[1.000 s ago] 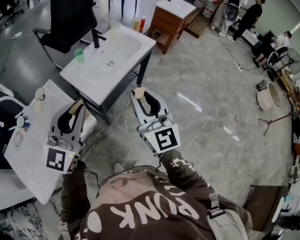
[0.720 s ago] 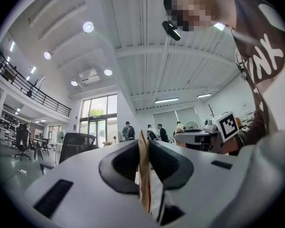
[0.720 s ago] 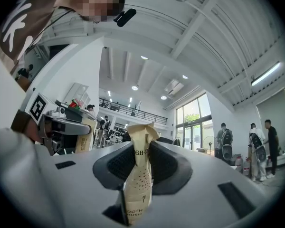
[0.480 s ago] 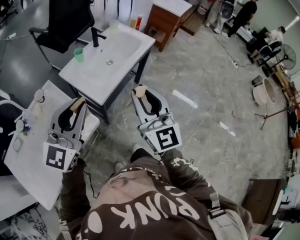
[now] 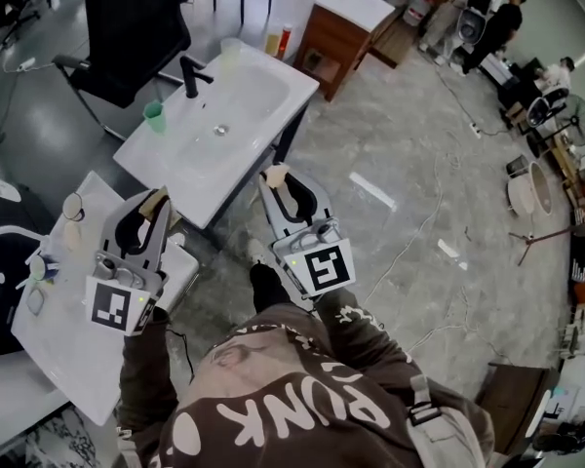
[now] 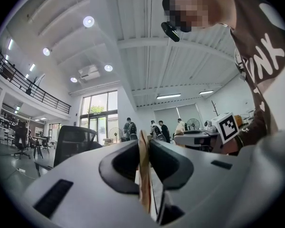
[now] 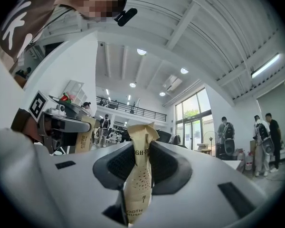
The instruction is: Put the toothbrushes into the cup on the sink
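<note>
In the head view a white sink [image 5: 187,169] with a black faucet [image 5: 188,74] stands ahead of me, and a small green cup [image 5: 154,115] sits on its left rim. My left gripper [image 5: 156,201] is held up short of the sink's near edge, shut on a kraft-paper toothbrush pack [image 5: 152,204]. The left gripper [image 6: 143,144] shows that pack [image 6: 143,175] edge-on between its jaws. My right gripper [image 5: 276,175] hovers off the sink's near right side, shut on another paper toothbrush pack [image 5: 274,174]. Between the right gripper [image 7: 141,146] jaws that pack [image 7: 139,179] stands upright.
A clear cup [image 5: 231,52] and two bottles [image 5: 278,39] stand at the sink's far corner. Behind the sink is a black office chair [image 5: 136,22]; a wooden cabinet [image 5: 343,29] is farther right. A white table [image 5: 63,330] with small items lies at my left. People stand at the far right.
The view has shifted a little and the sink sits slightly more to the right. Both grippers stay shut on their packs in about the same place. A dark shoe now shows below.
</note>
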